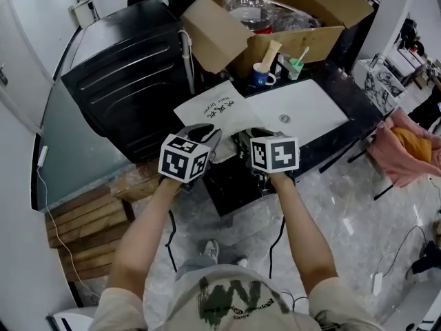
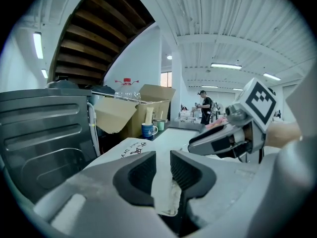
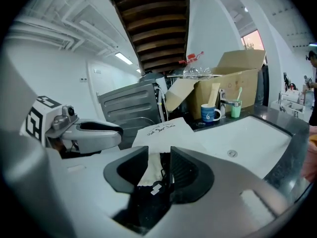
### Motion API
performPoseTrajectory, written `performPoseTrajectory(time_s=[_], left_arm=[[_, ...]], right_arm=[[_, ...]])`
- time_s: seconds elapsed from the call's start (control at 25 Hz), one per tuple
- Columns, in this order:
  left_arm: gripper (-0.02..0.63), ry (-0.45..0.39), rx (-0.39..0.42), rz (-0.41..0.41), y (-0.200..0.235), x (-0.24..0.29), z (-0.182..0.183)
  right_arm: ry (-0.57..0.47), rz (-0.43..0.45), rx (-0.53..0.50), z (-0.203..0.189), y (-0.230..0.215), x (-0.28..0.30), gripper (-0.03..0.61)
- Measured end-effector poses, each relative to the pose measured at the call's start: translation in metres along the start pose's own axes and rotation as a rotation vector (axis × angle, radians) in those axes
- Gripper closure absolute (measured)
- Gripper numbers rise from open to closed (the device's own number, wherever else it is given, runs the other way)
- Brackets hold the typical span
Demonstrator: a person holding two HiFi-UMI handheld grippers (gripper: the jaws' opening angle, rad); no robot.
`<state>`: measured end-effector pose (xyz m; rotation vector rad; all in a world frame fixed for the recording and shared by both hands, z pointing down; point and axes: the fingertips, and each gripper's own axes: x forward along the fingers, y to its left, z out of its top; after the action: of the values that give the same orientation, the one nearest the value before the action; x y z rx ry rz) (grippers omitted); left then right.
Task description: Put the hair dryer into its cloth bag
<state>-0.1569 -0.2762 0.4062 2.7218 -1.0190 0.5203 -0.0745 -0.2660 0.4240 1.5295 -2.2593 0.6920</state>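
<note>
Pinching the near edge of the cloth bag (image 2: 132, 150), the left claw (image 2: 162, 158) is closed to a narrow gap, with a fold of white fabric pressed between its ribbed pads. The right claw (image 3: 159, 155) is likewise almost closed on the same pale cloth. Just beneath its pads sits a dark mass (image 3: 143, 208) bearing a small white tag. Whether this is the hair dryer cannot be told, since its outline is cut off by the claw body.

In the head view both claws are hidden under their marker cubes, so the grip cannot be read there. The bag lies flat on the counter (image 1: 348, 88), between a black ribbed appliance (image 1: 127, 74) and a white sink (image 1: 318, 102), and extends away from the person.

Dark brush-style characters run across the bag's upper face, but they are too small and slanted to read.

Behind the bag stand a blue mug (image 3: 210, 113) with a white mark like a figure 6, a green cup (image 3: 235, 109) and an open cardboard box (image 1: 310, 9).
</note>
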Motion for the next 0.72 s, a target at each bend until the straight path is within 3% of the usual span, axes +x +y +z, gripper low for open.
performPoseTrajectory(time_s=[0.52,0.72], left_arm=[[0.514,-0.057,-0.019,0.111,0.025,-0.034,0.021],[0.548,-0.102,0.012,0.147,0.027,-0.044,0.032]], right_arm=[[-0.146,-0.071,-0.070,0.031,0.009,-0.036,0.506],[-0.200,-0.087,-0.089,0.039,0.011,-0.045,0.534]])
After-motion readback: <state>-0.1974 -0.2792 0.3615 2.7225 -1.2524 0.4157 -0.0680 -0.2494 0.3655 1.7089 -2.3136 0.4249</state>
